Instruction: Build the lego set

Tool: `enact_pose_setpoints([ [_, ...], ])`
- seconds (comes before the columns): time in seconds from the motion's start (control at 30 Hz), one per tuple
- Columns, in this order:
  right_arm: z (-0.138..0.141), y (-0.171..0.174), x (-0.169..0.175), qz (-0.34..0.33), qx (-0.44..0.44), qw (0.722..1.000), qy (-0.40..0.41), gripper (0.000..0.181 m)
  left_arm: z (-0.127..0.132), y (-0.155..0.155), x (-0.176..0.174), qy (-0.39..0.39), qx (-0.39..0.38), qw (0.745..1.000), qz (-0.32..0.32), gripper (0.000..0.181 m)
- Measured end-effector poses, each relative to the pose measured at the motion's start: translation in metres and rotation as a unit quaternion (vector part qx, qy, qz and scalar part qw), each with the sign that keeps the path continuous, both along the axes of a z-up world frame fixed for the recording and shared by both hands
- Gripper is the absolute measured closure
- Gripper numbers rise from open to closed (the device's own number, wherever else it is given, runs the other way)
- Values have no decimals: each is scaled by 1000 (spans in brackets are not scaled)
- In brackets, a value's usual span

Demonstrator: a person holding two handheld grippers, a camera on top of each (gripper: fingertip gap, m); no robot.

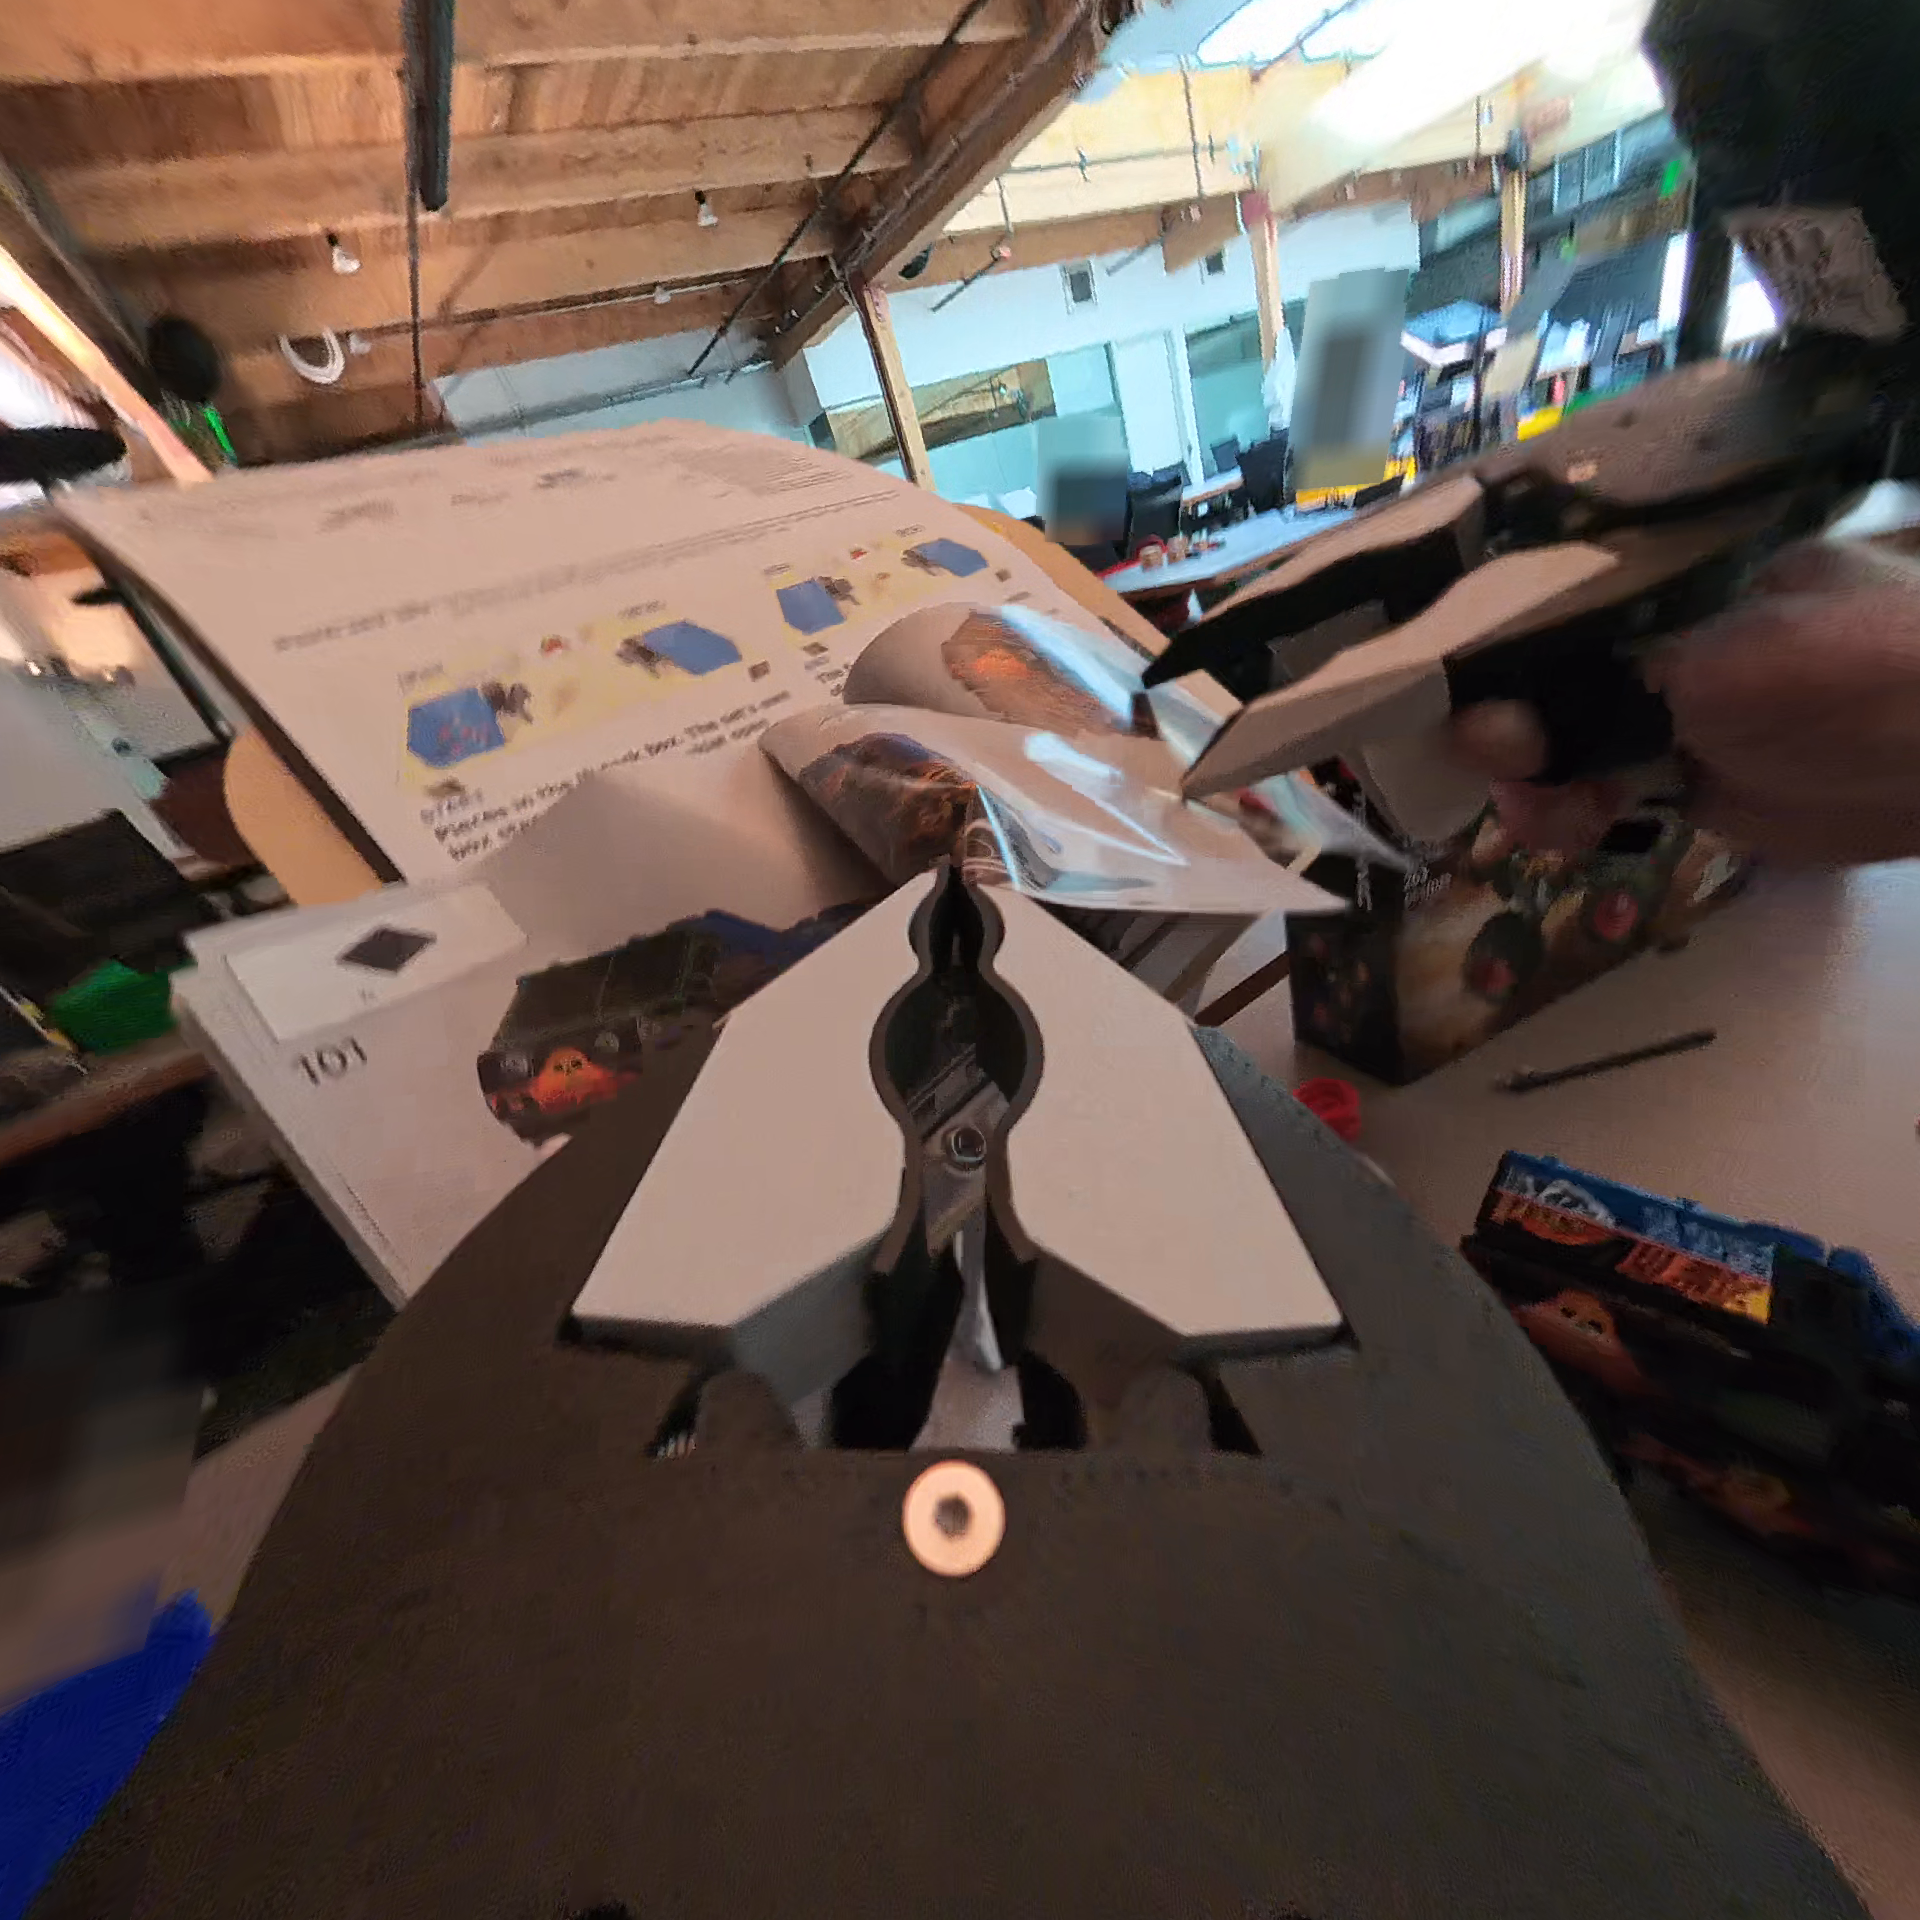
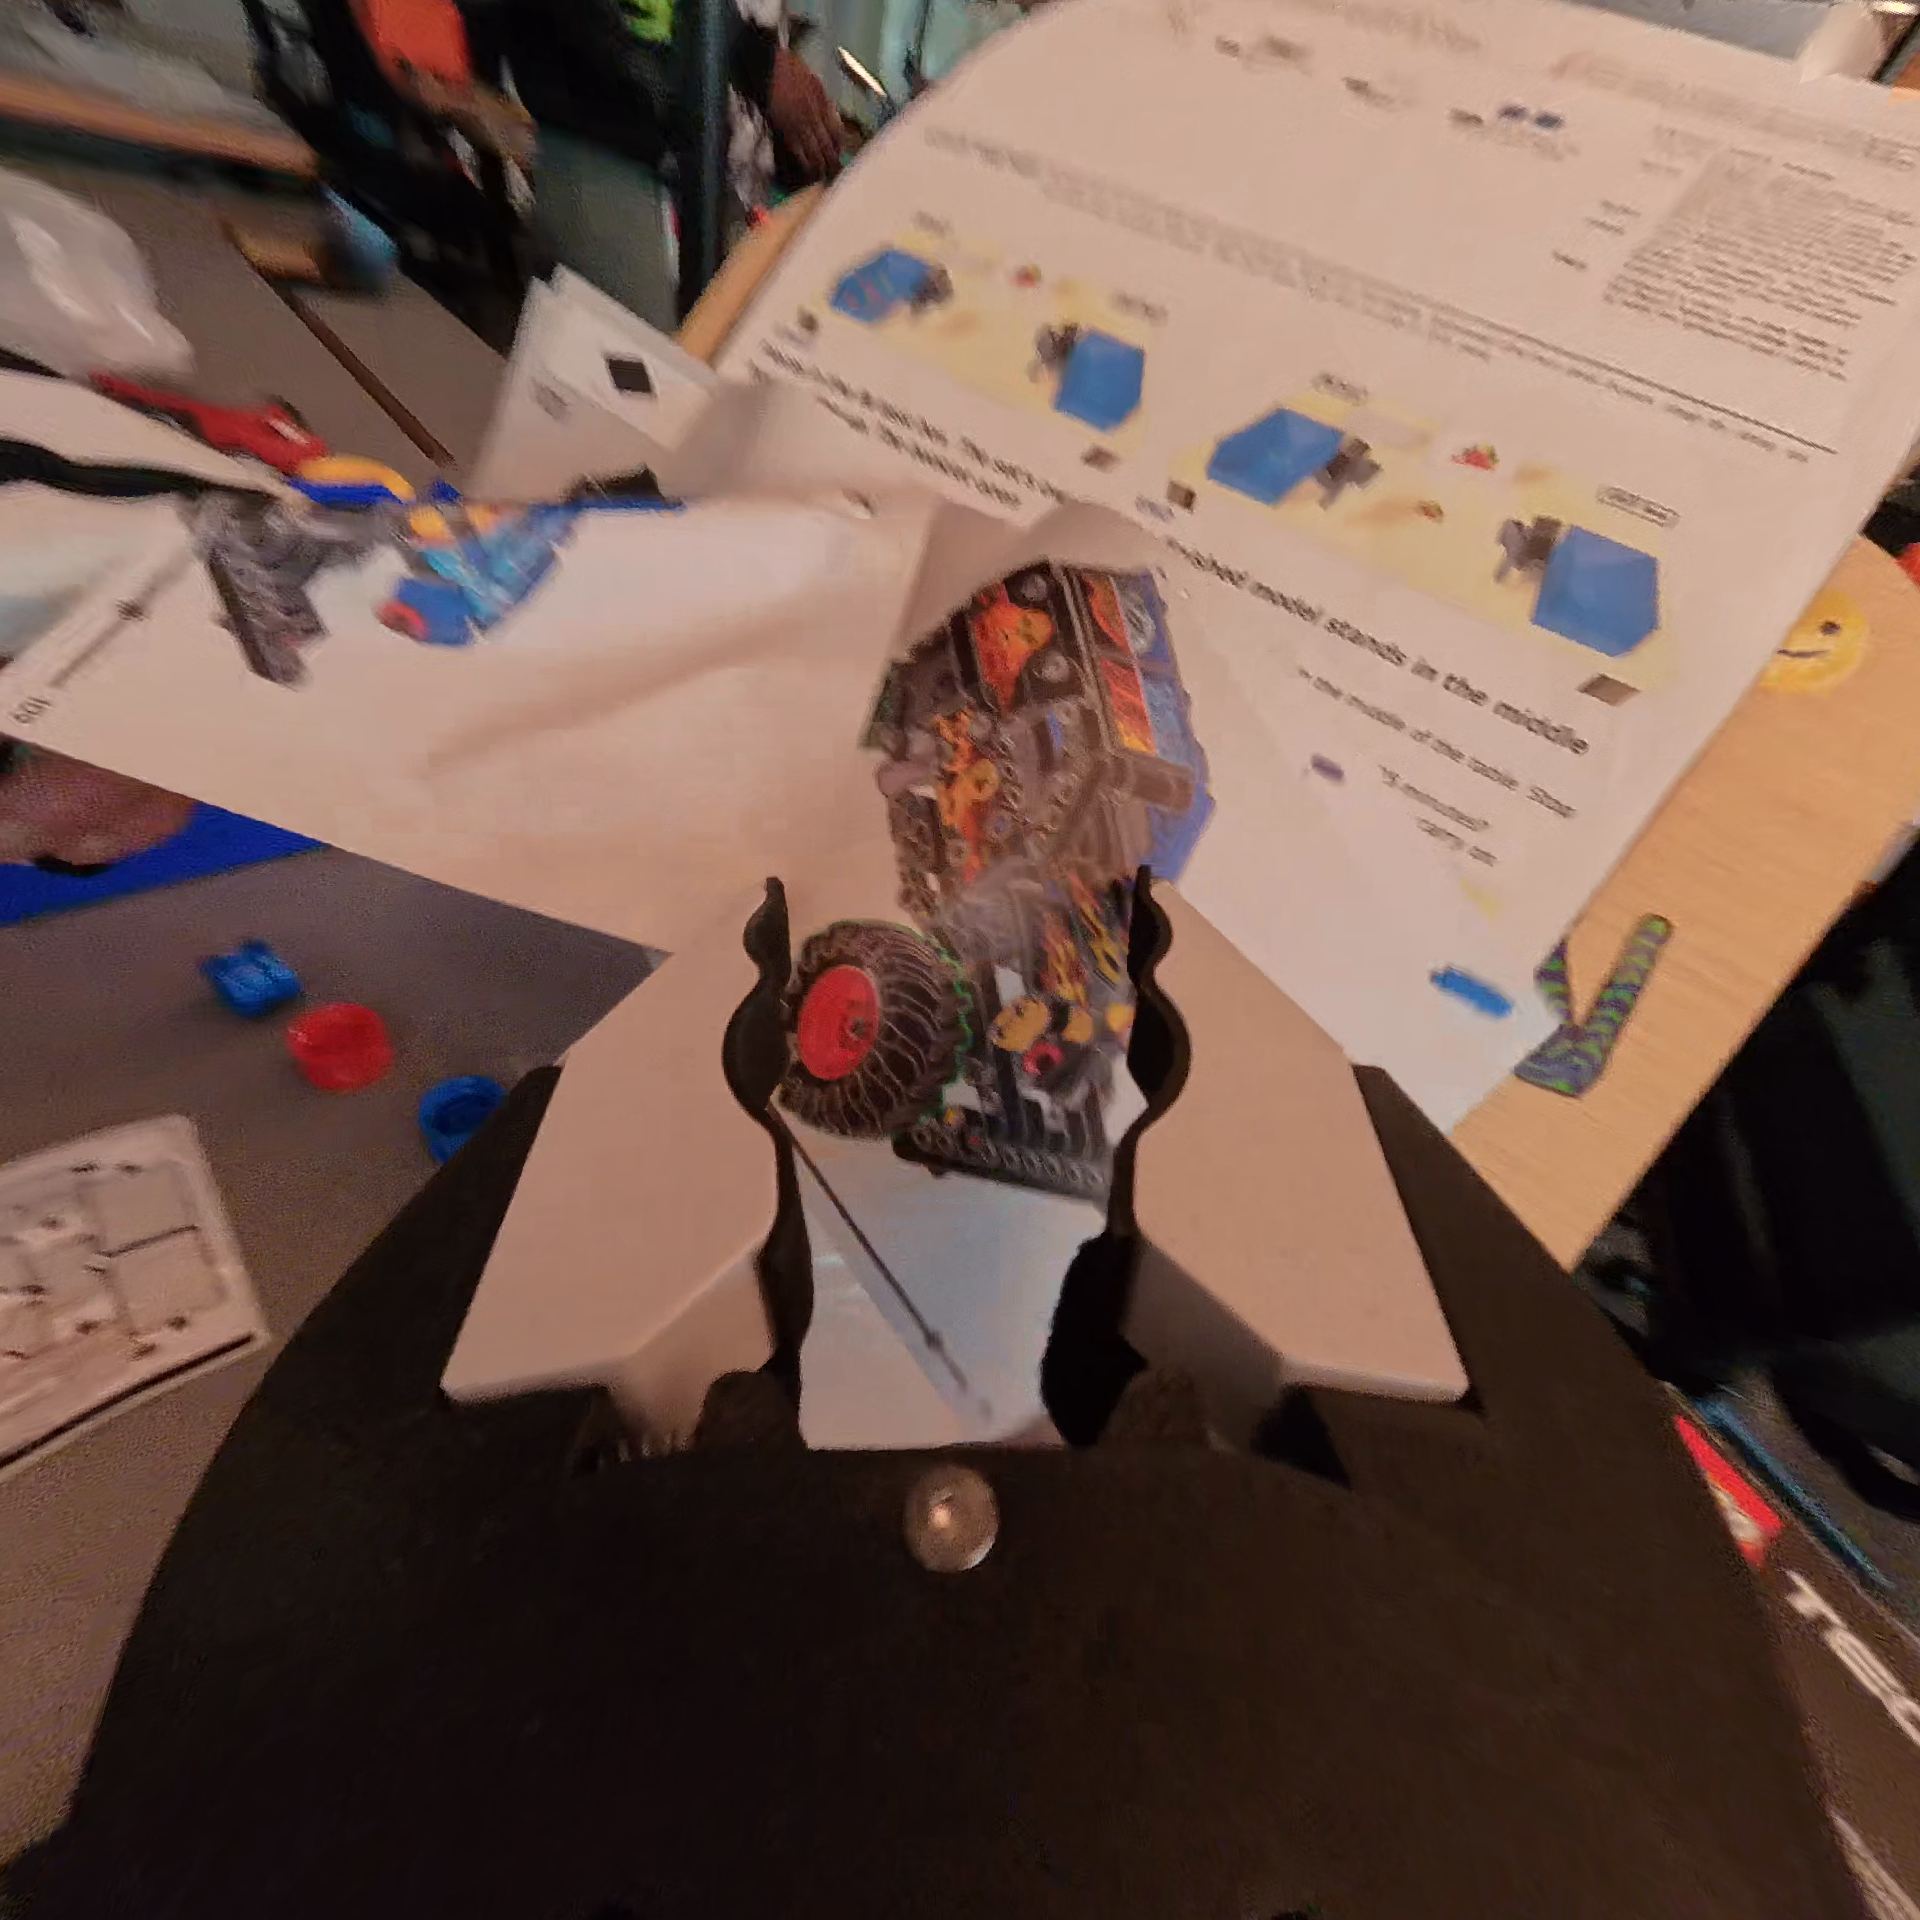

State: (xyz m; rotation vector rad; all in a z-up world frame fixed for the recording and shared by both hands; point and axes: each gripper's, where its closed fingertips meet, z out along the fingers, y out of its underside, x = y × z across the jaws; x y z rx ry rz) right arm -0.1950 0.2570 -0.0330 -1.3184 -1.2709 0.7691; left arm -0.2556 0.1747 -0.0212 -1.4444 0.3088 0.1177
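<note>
Left hand-held gripper (image 1: 954, 894) is clamped on the booklet (image 1: 1039, 790) just ahead of its tips; your right hand-held gripper (image 2: 954, 914) gapes empty over a glossy page. Loose bricks (image 2: 338, 1044) lie on the desk (image 2: 208, 1039) to its left. You seem to be opening instructions; next, pinch a page edge.

Left gripper (image 1: 954, 883), right gripper (image 2: 954, 894) — black bodies, white jaws

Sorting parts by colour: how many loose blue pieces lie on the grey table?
2: a flat blue piece left of the red piece, a round blue piece beside the right gripper. Pages may hide others.
</note>
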Motion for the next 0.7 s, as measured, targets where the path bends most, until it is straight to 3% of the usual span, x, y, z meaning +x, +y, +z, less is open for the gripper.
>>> enact_pose_setpoints([
  [0.13,-4,11,4,-48,43,997,-34,120,-5,-5,-25,-166,26,986,-15,181],
  [0.27,7,-1,-1,-48,94,994,-38,123,-8,-15,-49,-273,53,960,-21,174],
  [0.4,4,-15,-12,-39,156,985,-65,130,-5,-18,-66,-252,58,966,20,168],
  [0.47,-5,-11,-17,-44,167,981,-93,135,-6,-18,-75,-225,45,972,54,176],
  [0.57,-21,1,-15,-42,171,975,-134,181,-9,-16,-81,-196,22,978,66,181],
  [0.7,-39,31,-4,-68,167,966,-188,181,-17,-4,-73,-198,-13,980,30,181],
])
